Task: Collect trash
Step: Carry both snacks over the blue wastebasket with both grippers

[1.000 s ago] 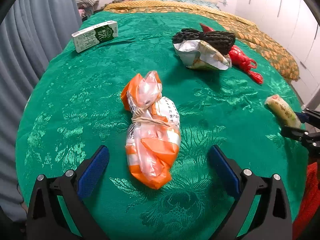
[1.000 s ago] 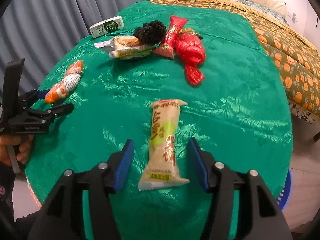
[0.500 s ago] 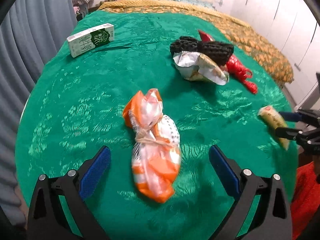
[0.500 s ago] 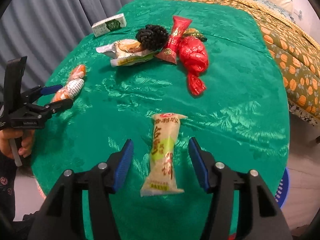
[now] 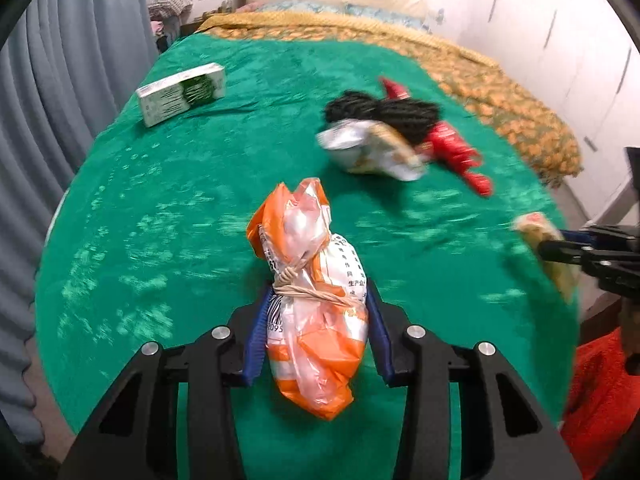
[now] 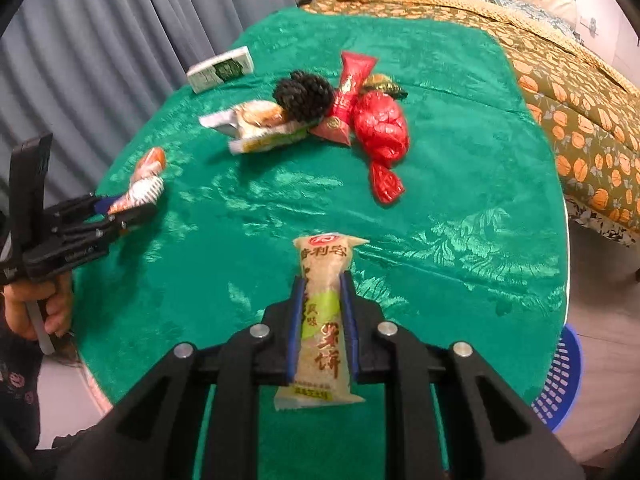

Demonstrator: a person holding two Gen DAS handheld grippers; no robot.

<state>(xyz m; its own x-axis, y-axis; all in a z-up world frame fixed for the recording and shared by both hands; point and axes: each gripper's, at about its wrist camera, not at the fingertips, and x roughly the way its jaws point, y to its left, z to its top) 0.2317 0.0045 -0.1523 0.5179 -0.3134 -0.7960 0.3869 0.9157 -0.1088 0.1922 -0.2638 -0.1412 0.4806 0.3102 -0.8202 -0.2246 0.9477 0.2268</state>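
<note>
Both tongs closed since before: left tongs [image 5: 316,332] clamp orange-white bag [image 5: 314,304]; right tongs [image 6: 322,320] clamp rice-cracker packet [image 6: 322,320].

Surface: round table under green patterned cloth [image 6: 460,184].
10 o'clock: green-white carton [image 6: 221,69].
12 o'clock: black mesh ball [image 6: 304,94], red wrappers [image 6: 380,128], silver snack bag [image 6: 256,124], touching.

Left gripper [image 5: 316,332] clamped, jaws pressed on both sides of a tied bag [image 5: 314,300]. Right gripper [image 6: 323,320] likewise clamped, jaws squeezing a snack packet [image 6: 324,320]. Left hand [image 6: 38,304] wrapped around its handle.
</note>
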